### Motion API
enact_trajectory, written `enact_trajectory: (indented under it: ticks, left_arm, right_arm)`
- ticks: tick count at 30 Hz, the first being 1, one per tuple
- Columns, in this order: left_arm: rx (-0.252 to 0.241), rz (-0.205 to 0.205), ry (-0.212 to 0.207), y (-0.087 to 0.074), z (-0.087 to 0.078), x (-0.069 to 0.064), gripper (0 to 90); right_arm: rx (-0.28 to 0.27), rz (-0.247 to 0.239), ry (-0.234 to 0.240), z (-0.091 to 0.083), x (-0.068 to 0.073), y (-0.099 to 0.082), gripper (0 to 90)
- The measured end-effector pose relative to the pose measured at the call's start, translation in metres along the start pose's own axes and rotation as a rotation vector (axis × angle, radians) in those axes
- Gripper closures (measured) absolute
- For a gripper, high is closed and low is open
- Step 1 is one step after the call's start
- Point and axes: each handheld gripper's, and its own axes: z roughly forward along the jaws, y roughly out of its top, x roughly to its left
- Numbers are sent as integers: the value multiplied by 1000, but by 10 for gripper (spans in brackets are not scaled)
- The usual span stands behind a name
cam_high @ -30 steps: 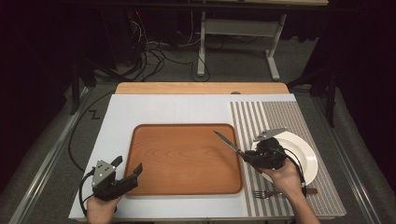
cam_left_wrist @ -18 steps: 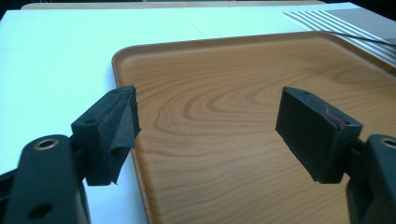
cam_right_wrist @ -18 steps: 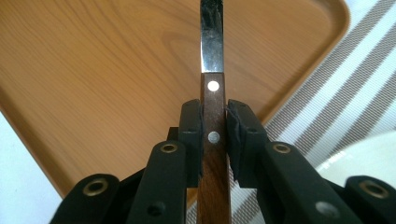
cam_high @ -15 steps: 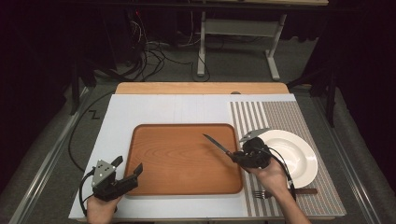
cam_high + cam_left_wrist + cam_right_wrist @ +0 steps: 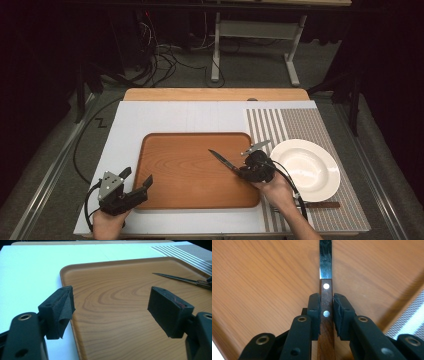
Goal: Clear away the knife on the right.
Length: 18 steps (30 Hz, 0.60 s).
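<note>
Gripping the knife (image 5: 326, 302) by its wooden handle, my right claw (image 5: 250, 169) hung over the tray's (image 5: 165, 185) right edge; lowering it flat seemed wise. My left claw (image 5: 136, 186) stayed slack near the tabletop's front-left corner.

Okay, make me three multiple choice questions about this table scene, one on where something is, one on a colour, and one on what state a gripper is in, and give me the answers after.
1. Where is the white plate?
A. on the wooden tray
B. on the striped placemat, right of the tray
C. on the floor

2. What colour is the knife handle?
A. brown wood
B. blue
C. white

3. What state is the left gripper in?
A. shut on the knife
B. shut on nothing
C. open

Answers: 1 B, the plate sits on the striped placemat beside the wooden tray. 2 A, the riveted handle is brown. 3 C, its jaws stand apart; the right gripper clamps the knife.
</note>
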Motion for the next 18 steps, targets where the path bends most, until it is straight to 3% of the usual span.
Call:
enact_trajectory:
  ticks: [9,18]
  left_arm:
    - [2,1,0,0,0,0,224]
    - [5,3,-2,0,0,0,224]
  right_arm:
    - [6,-17,-17,4,4,-1,757]
    - [4,-17,-79,4,1,-2,700]
